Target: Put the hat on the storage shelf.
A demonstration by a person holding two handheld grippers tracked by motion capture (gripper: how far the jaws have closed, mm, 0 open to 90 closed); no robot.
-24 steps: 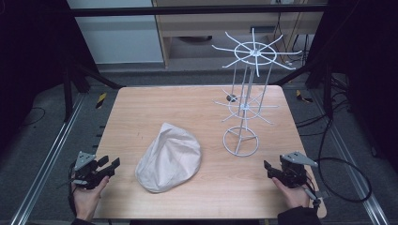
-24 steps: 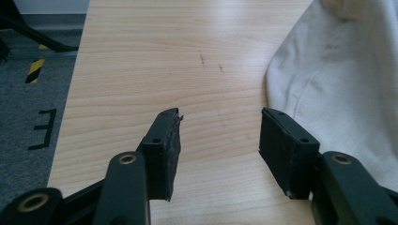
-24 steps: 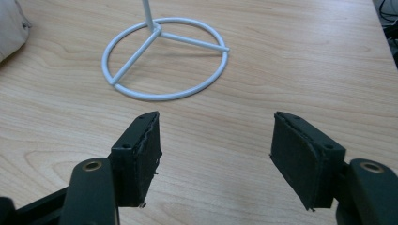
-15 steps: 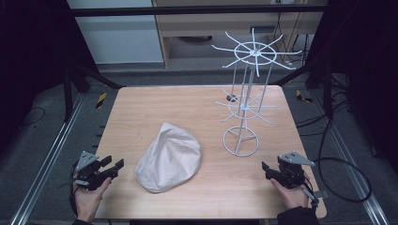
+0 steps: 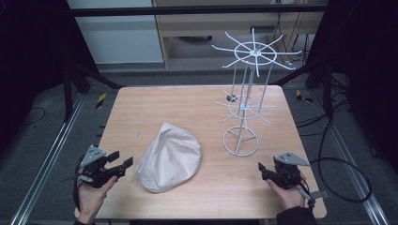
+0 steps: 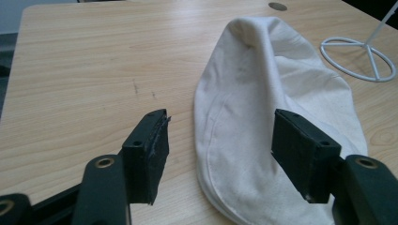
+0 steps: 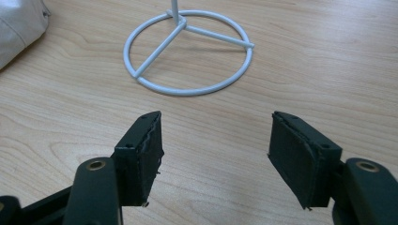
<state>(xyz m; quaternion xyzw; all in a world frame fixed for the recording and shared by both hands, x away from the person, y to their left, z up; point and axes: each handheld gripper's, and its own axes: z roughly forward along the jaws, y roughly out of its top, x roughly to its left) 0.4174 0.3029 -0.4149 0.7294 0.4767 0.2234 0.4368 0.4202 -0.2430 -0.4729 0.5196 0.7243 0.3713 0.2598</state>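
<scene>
Cream cloth cap (image 5: pixel 170 157) lies flat on the table (image 5: pixel 187 103), near the white wire rack (image 5: pixel 246 98), both grippers (image 5: pixel 115 165) (image 5: pixel 264 171) empty with jaws apart, so probably a pickup is starting: left closes on its brim.

Cream flat cap (image 5: pixel 169 157) beside white wire rack (image 5: pixel 244 110)

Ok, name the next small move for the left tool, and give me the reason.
Probably ease the left tool forward so its open jaws straddle the near edge of the cream cap, then close. The cap lies flat and untouched on the table, right ahead of that tool, while the white wire rack stands bare beside it.
</scene>
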